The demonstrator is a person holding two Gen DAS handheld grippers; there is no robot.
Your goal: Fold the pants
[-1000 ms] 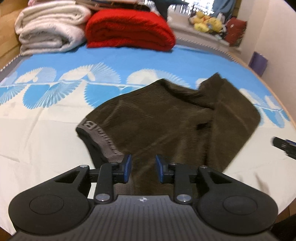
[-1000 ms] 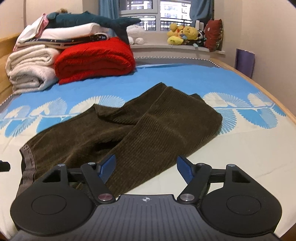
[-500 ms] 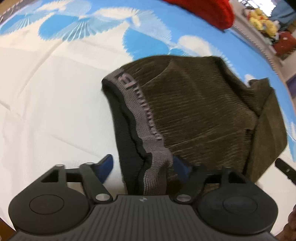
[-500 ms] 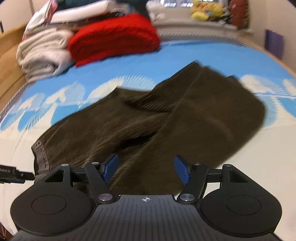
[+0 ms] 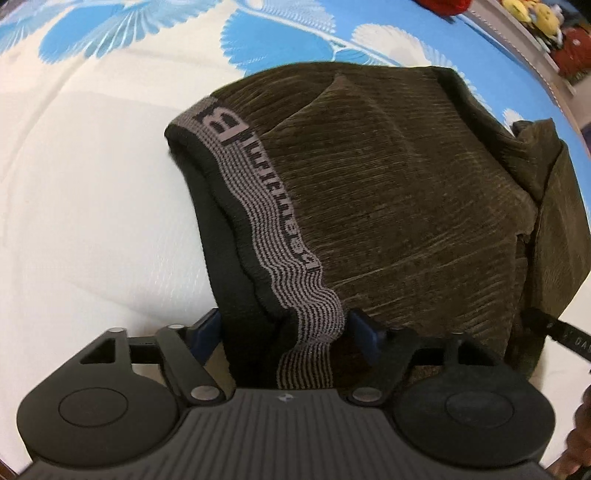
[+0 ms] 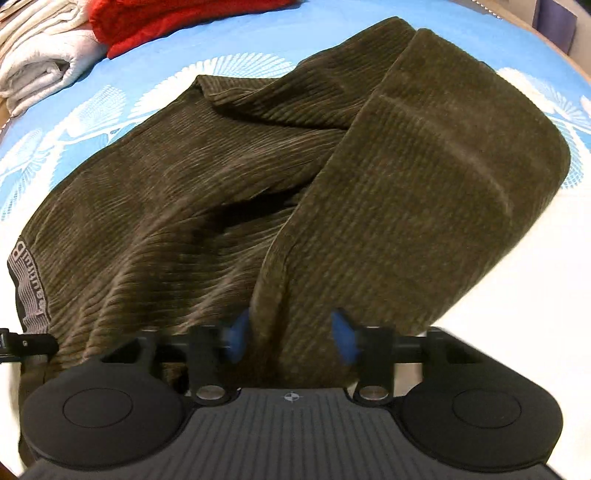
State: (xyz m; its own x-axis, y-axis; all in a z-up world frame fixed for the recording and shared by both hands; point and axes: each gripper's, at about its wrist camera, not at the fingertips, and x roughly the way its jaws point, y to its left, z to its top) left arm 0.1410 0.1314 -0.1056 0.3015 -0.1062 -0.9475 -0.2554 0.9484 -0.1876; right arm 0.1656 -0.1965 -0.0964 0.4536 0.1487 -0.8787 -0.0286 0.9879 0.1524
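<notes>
Grippers set on pants edge

Pants (image 6: 295,177), one pair, lie rumpled on the bed (image 5: 92,203). Left gripper (image 5: 286,332) straddles the waistband (image 5: 266,206), right gripper (image 6: 291,332) a leg fold; both part open, likely for lifting. Whether either grips yet: cannot tell.

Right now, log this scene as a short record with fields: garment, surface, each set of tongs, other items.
garment: dark olive corduroy pants, partly folded, legs lying across each other
waistband: grey lettered waistband, at the near edge by the left tongs
surface: bed sheet, white and blue with a fan pattern
left tongs: left tongs open, waistband between the fingers
right tongs: right tongs open, straddling a pant leg edge
other items: red blanket; white folded blanket
</notes>
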